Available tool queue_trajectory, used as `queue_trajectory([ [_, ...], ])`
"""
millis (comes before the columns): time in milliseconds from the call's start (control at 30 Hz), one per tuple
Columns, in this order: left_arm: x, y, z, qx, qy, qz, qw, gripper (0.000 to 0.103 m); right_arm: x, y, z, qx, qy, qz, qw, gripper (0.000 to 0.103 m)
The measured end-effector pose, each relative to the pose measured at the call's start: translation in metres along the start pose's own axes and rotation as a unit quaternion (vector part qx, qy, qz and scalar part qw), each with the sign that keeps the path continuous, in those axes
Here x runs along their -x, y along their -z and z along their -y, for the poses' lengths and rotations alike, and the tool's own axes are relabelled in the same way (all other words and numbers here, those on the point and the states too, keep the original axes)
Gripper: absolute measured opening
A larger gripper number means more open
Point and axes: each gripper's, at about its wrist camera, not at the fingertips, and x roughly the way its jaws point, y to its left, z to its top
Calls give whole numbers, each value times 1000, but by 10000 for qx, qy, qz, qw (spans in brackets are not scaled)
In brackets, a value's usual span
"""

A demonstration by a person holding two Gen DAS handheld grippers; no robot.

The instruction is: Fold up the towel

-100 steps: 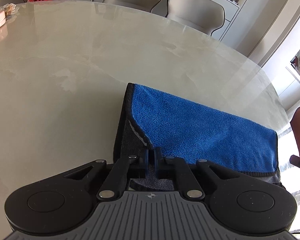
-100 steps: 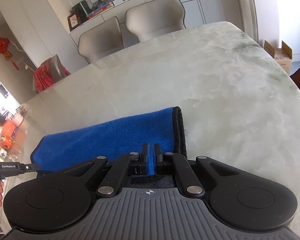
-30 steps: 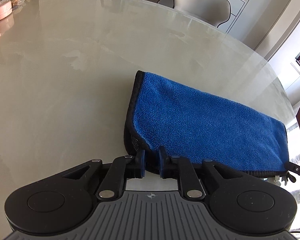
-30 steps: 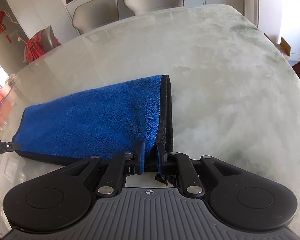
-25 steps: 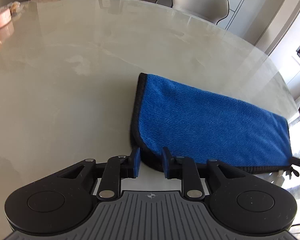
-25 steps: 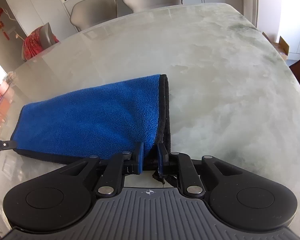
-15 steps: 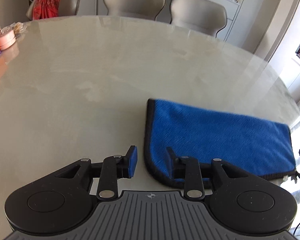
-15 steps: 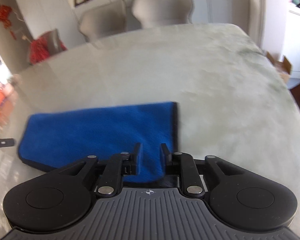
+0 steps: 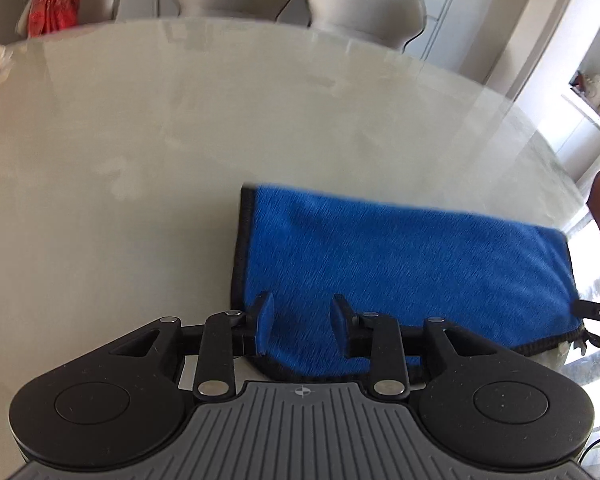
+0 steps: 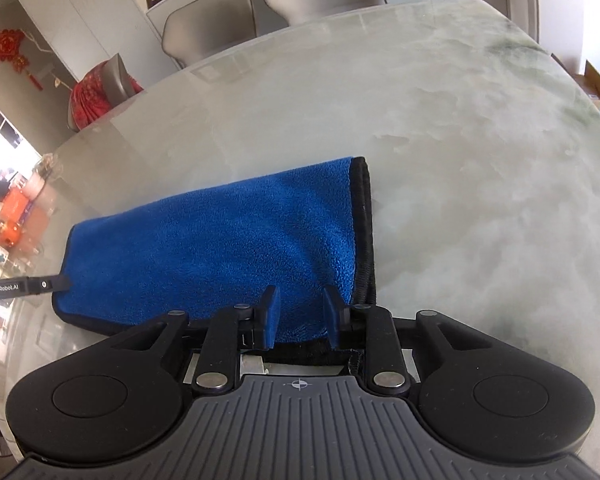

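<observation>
Both our grippers have just let go: left gripper [image 9: 301,328] and right gripper [image 10: 299,316] jaws spread, nothing pinched. Folded blue towel [image 10: 220,240] lies flat on marble table [image 10: 480,160].

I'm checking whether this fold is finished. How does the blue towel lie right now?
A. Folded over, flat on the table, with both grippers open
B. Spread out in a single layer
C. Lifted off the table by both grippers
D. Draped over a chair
A: the blue towel lies doubled on the table, its black-edged layers stacked at one end; the left gripper and right gripper show open jaws, pads clear of the cloth.
</observation>
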Motion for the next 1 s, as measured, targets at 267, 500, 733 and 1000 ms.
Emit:
queue_trajectory([
  [267,-36,-38,36,-458,132,268,9985,44,-35,-38,-43,717,-458,439,9954,35],
  [500,-61,-40,17,-109,-2,207,9997,43,-63,-53,-25,398,-254,445,9979,34],
  [733,-63,-34,-7,87,40,268,9996,24,-48,-47,26,-347,-212,644,9971,14],
  [1000,-43,-40,36,-182,559,723,9956,45,-46,-51,-24,228,-559,808,9949,37],
])
